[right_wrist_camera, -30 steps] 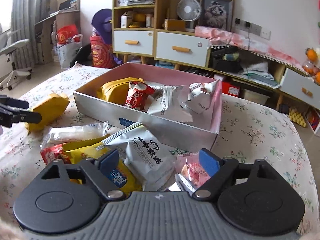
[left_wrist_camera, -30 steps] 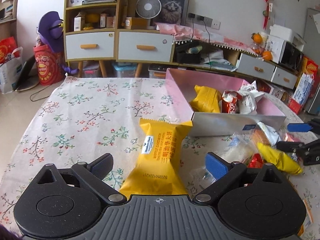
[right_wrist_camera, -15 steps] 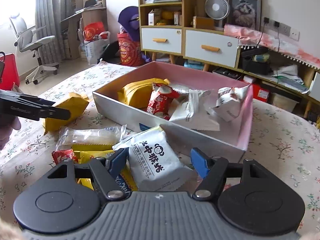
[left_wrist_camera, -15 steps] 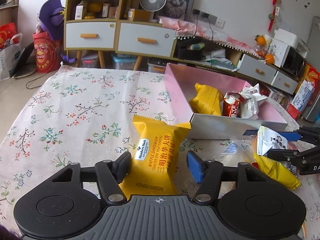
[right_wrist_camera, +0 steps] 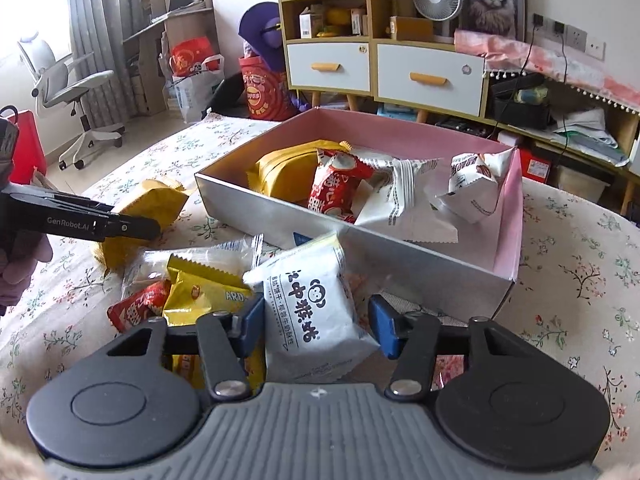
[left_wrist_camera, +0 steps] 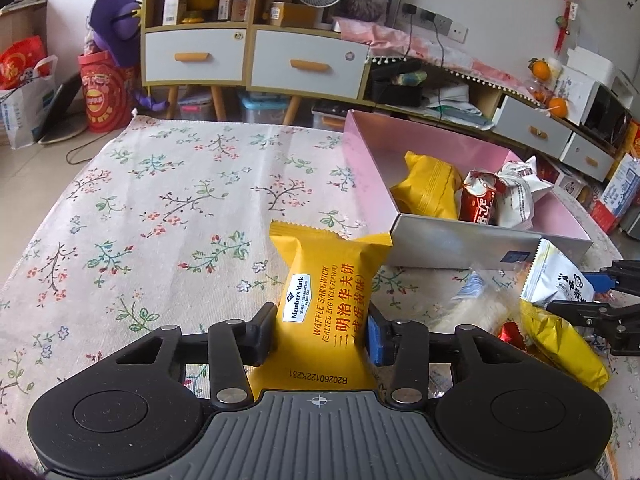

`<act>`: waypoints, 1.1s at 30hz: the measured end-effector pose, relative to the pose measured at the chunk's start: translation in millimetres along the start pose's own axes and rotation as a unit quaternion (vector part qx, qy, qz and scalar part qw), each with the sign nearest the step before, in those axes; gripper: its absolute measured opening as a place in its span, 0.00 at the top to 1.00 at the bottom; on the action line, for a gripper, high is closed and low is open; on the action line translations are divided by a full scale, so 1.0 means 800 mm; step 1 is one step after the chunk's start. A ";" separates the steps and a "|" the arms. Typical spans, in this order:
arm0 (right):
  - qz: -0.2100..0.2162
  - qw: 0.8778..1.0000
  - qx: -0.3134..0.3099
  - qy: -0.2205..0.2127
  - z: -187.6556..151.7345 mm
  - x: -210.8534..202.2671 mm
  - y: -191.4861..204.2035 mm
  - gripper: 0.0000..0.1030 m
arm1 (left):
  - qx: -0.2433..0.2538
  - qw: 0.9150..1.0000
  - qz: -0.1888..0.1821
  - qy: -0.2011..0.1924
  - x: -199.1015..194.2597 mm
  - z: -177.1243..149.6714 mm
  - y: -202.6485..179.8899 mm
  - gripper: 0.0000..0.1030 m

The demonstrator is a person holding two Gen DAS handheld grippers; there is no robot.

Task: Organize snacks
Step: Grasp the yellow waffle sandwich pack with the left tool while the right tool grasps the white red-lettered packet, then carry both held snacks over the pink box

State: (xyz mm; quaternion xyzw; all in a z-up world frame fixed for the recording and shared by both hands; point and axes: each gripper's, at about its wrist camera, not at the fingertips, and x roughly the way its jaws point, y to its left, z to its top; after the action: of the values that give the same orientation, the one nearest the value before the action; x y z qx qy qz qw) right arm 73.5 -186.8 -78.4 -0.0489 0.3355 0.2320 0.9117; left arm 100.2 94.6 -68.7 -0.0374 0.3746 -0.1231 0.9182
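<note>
Waffle pack [left_wrist_camera: 328, 304] base hidden behind left tongs [left_wrist_camera: 320, 334]; white pack [right_wrist_camera: 312, 312] between right tongs [right_wrist_camera: 316, 326]

The white packet [right_wrist_camera: 316, 312] hides the snacks beneath it; their labels are unreadable.

1. Between my left gripper [left_wrist_camera: 322, 334]'s fingers sits the waffle sandwich pack [left_wrist_camera: 328, 300], on the tablecloth [left_wrist_camera: 160, 208].
2. The box [right_wrist_camera: 404, 248] lies beyond and to its right, with several packs inside.
3. Between my right gripper [right_wrist_camera: 316, 326]'s fingers sits the biscuit pack [right_wrist_camera: 312, 304], before the box's near wall.
4. Loose snacks [right_wrist_camera: 192, 292] lie left of that pack.
</note>
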 end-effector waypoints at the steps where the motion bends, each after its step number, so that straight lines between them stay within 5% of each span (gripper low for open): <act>1: -0.001 1.000 -0.001 0.001 0.001 0.000 0.000 0.52 | -0.002 1.000 0.002 0.002 0.000 0.001 0.000 0.60; 15: 0.007 1.000 0.013 -0.006 0.008 -0.008 0.001 0.70 | -0.022 1.000 0.008 0.019 -0.007 0.004 -0.003 0.63; 18: 0.009 1.000 0.014 -0.008 0.010 -0.010 0.003 0.87 | -0.022 0.999 0.011 0.020 -0.010 0.005 -0.007 0.64; 33: -0.013 0.999 0.031 -0.029 0.019 -0.027 -0.003 0.88 | -0.034 0.999 0.020 0.014 -0.032 0.015 -0.024 0.65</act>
State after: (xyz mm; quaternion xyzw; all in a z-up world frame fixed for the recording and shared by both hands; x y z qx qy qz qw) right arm 69.5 -193.4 -53.1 -0.0182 0.3150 0.2105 0.9253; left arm 87.5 82.4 -39.9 -0.0599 0.3923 -0.0925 0.9132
